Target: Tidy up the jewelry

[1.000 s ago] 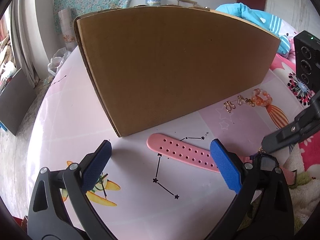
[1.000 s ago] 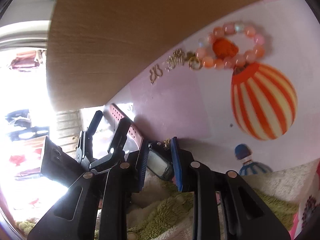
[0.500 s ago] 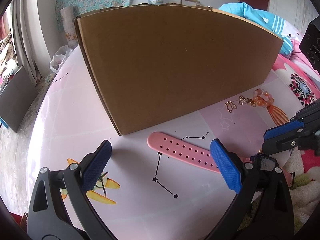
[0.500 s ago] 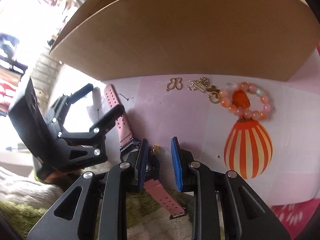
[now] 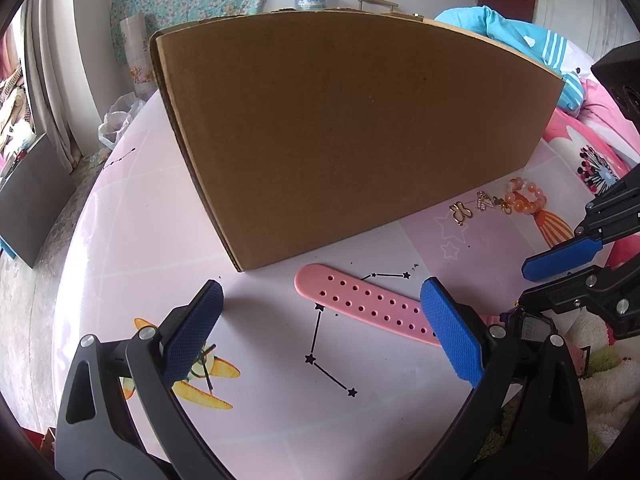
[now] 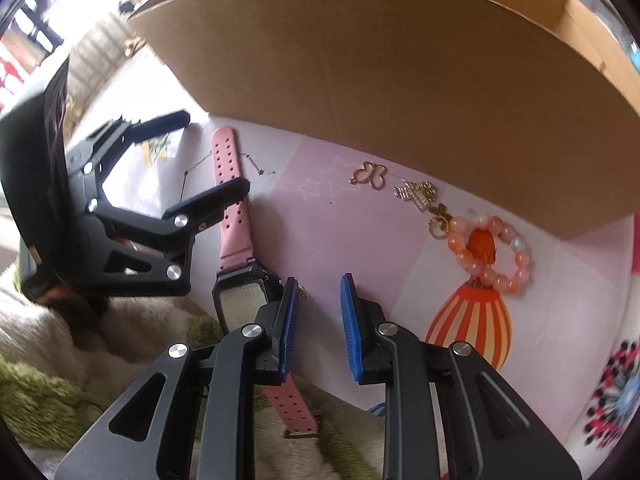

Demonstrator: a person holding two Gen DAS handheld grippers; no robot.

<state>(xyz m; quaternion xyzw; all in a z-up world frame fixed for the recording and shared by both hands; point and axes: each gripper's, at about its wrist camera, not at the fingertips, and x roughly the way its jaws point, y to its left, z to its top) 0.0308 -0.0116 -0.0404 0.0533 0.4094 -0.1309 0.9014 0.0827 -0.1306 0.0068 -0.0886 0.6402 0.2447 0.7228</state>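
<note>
A pink-strapped digital watch point(image 5: 360, 304) point(image 6: 234, 216) lies flat on the pink table in front of a cardboard box point(image 5: 352, 132) point(image 6: 392, 80). My left gripper point(image 5: 320, 332) is open wide and empty, its fingers straddling the strap. My right gripper point(image 6: 318, 316) is open and empty just right of the watch face point(image 6: 242, 298); it shows in the left wrist view point(image 5: 560, 276). An orange bead bracelet point(image 5: 524, 200) point(image 6: 488, 252), a gold butterfly charm point(image 5: 460, 212) point(image 6: 370, 174) and a gold chain piece point(image 6: 416, 194) lie by the box.
A green and white fluffy cloth point(image 6: 52, 392) lies under the near end of the watch. The table cover point(image 5: 132, 240) has printed pictures, including an orange balloon point(image 6: 468, 324). Bedding point(image 5: 592, 132) lies at the right, beyond the table.
My right gripper has let go of the watch face and pulled up and to the right; the watch now lies free on the table. My left gripper has barely moved.
</note>
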